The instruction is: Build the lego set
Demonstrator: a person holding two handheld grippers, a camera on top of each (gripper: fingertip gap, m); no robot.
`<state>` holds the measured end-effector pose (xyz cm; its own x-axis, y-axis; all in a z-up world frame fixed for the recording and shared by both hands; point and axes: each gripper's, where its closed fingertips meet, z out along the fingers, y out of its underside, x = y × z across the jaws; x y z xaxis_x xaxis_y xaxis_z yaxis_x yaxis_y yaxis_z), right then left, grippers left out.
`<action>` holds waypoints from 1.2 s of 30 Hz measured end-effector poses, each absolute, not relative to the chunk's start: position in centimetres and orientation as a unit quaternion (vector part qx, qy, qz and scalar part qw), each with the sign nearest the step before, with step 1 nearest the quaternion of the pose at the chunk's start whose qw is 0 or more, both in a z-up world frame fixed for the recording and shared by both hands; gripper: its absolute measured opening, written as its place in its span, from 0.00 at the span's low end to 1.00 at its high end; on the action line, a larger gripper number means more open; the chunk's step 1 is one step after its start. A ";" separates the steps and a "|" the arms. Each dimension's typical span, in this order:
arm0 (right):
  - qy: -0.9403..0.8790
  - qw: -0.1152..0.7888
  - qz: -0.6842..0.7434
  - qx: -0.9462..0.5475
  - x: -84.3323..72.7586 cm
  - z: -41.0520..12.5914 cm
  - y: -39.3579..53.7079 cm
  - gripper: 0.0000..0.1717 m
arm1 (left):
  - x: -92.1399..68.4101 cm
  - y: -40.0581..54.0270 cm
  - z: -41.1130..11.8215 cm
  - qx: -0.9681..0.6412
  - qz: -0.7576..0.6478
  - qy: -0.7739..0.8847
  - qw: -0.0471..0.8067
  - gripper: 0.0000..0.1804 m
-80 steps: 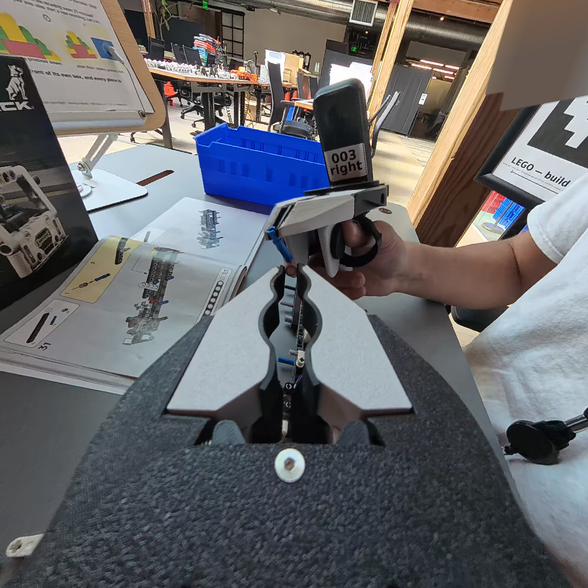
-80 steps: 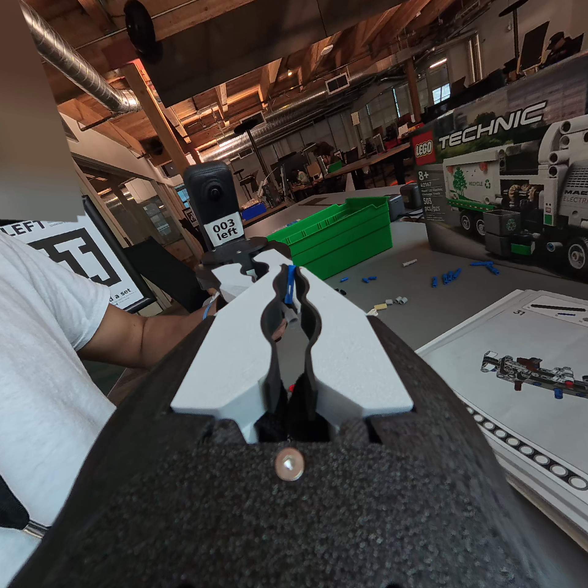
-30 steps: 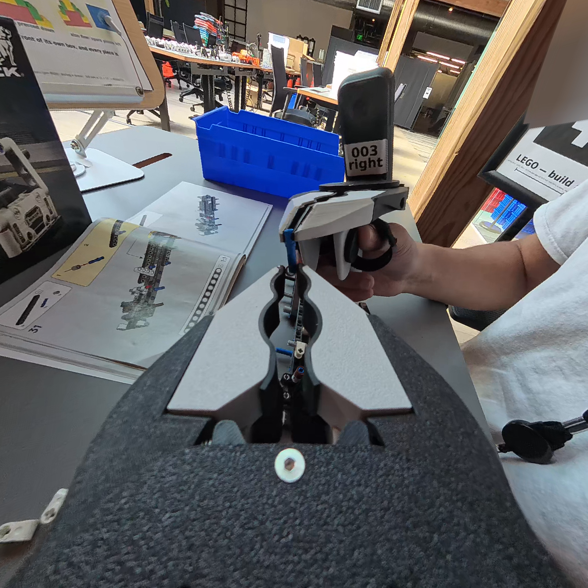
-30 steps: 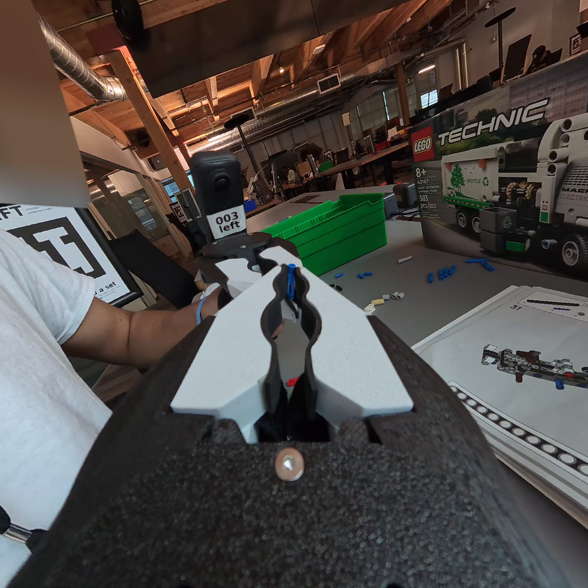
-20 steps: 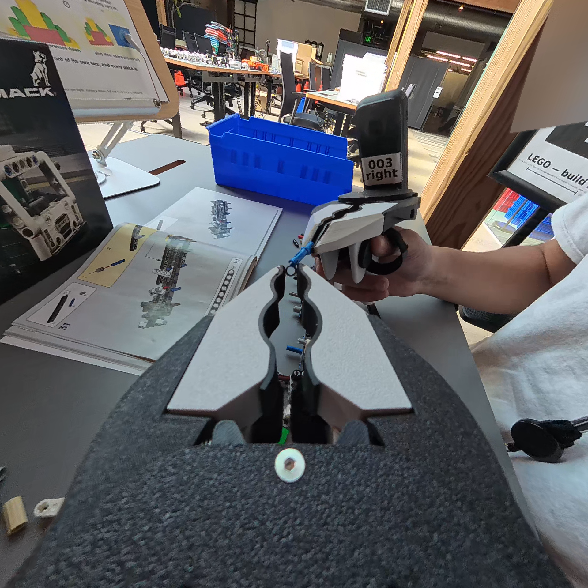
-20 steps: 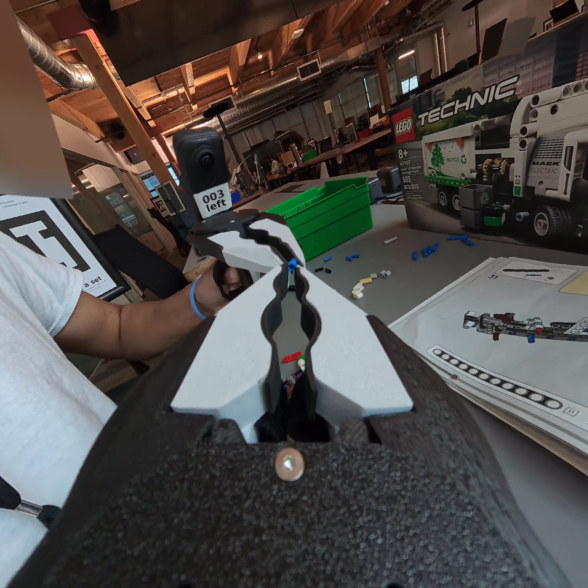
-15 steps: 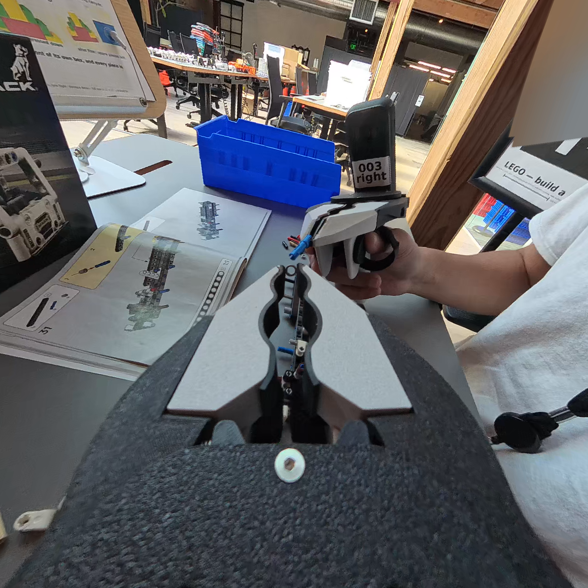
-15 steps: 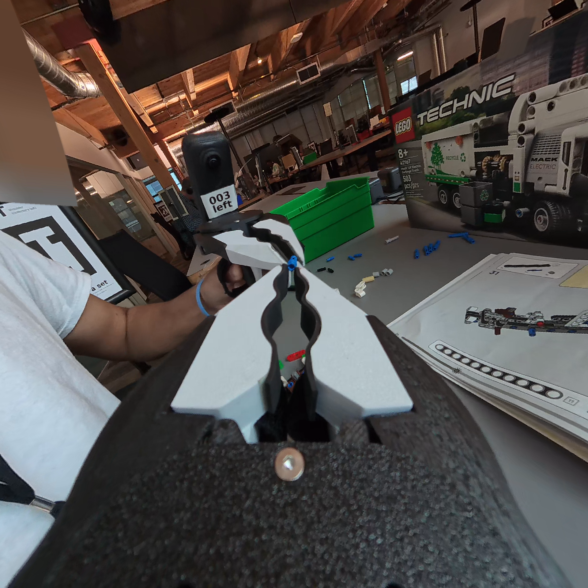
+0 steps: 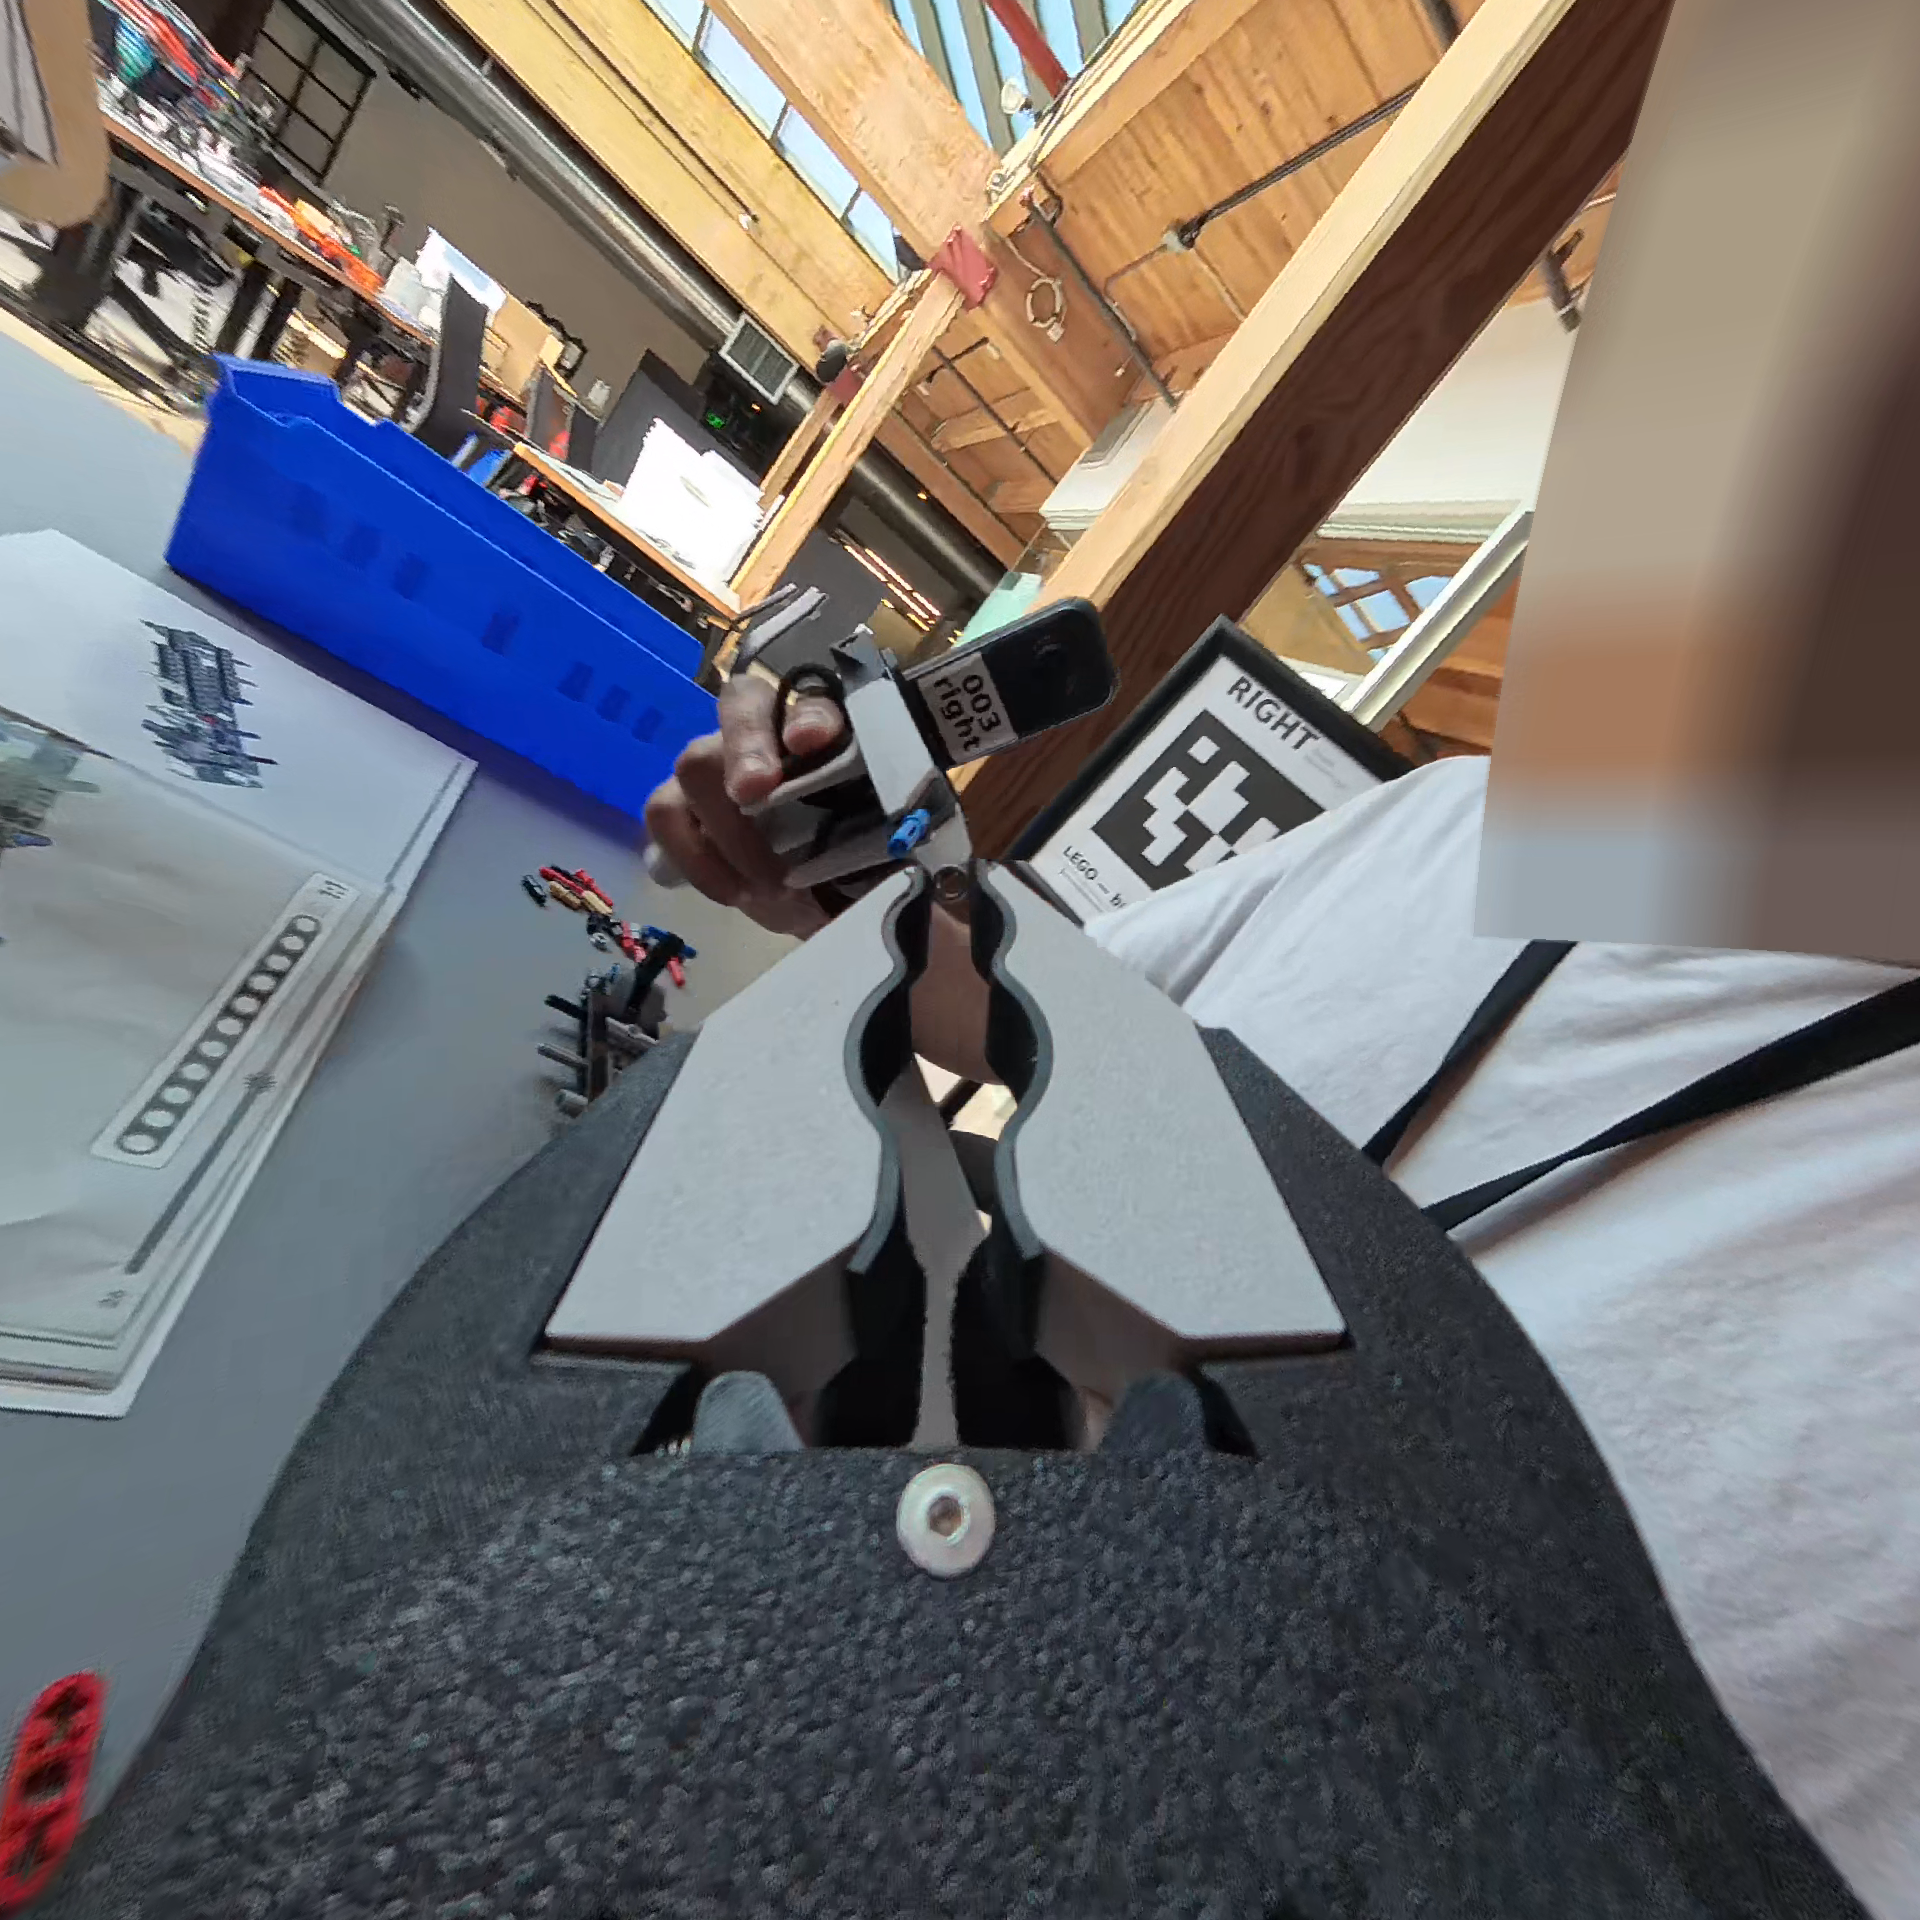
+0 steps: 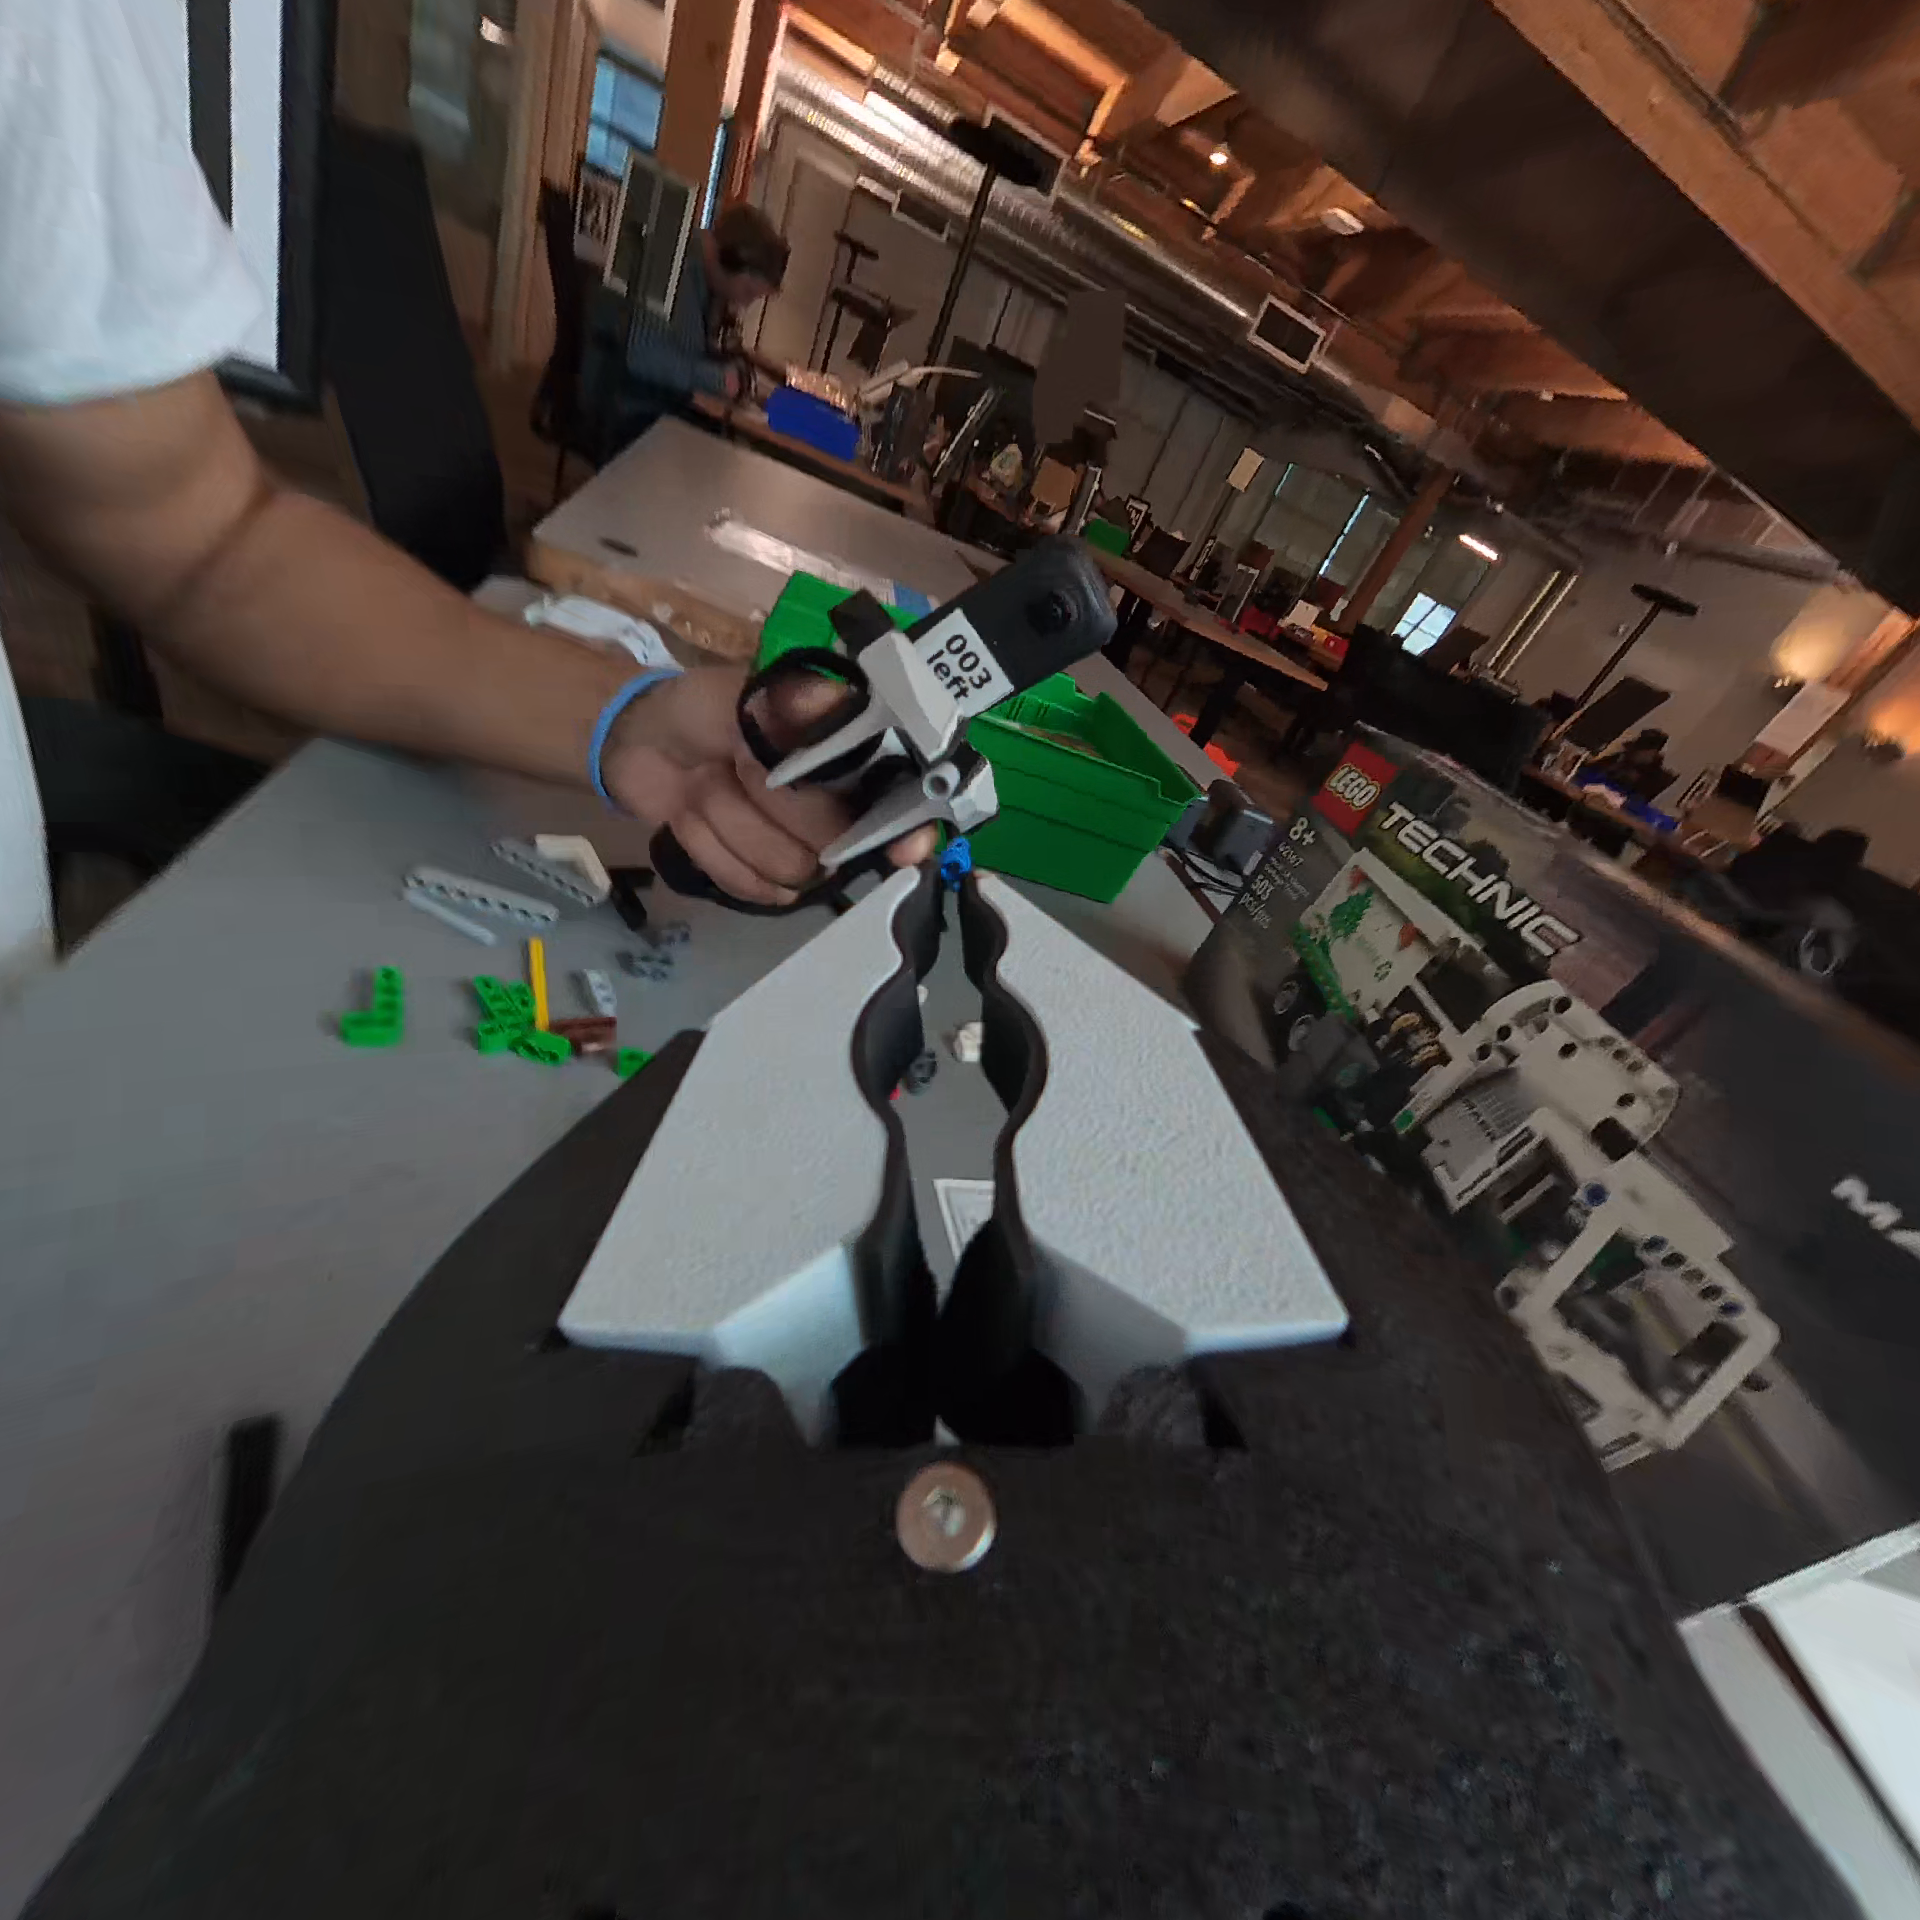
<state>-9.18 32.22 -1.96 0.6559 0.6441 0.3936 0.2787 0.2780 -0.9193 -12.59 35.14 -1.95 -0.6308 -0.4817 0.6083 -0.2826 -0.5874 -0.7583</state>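
Above the grey bench [image 10: 208, 1143], the left gripper [image 9: 948, 883] fingers pinch a small grey connector [image 9: 948, 884] while the right gripper [image 10: 951, 868] fingers clamp a blue pin [image 10: 952, 860].

An open workshop hall with timber beams [image 9: 914, 156] and a thick wooden post [image 9: 1299, 395]. Skylight windows [image 9: 790, 125] let in daylight. Metal ducts [image 10: 1091, 260] run under the dim ceiling above long worktables [image 10: 1226, 623] and office chairs [image 9: 457, 353].
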 end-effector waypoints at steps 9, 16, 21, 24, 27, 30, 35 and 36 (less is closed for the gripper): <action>-0.452 0.730 -0.003 -0.513 -11.1 -2.4 33.2 0.01 | -12.7 36.4 -2.2 -0.432 -0.825 0.357 -0.074 0.02; -0.430 0.725 0.028 -0.537 -11.5 -2.7 33.8 0.01 | -12.4 36.0 -3.0 -0.441 -0.816 0.364 -0.081 0.03; -0.436 0.717 0.014 -0.544 -11.7 -3.1 34.0 0.01 | -12.3 35.9 -3.0 -0.443 -0.814 0.366 -0.076 0.03; -0.434 0.712 0.015 -0.552 -11.4 -3.4 34.2 0.01 | -12.2 35.9 -3.2 -0.446 -0.812 0.369 -0.075 0.03; -0.434 0.710 0.016 -0.554 -11.4 -3.5 34.2 0.01 | -12.1 35.9 -3.4 -0.449 -0.811 0.368 -0.074 0.03; -0.435 0.707 0.010 -0.557 -11.3 -3.7 34.3 0.01 | -12.1 36.0 -3.5 -0.453 -0.808 0.369 -0.072 0.03; -0.442 0.706 -0.011 -0.554 -11.1 -3.9 34.4 0.01 | -11.9 36.1 -3.6 -0.457 -0.807 0.367 -0.067 0.02; -0.446 0.703 -0.024 -0.554 -11.0 -4.0 34.5 0.01 | -11.9 36.1 -3.6 -0.458 -0.808 0.366 -0.068 0.02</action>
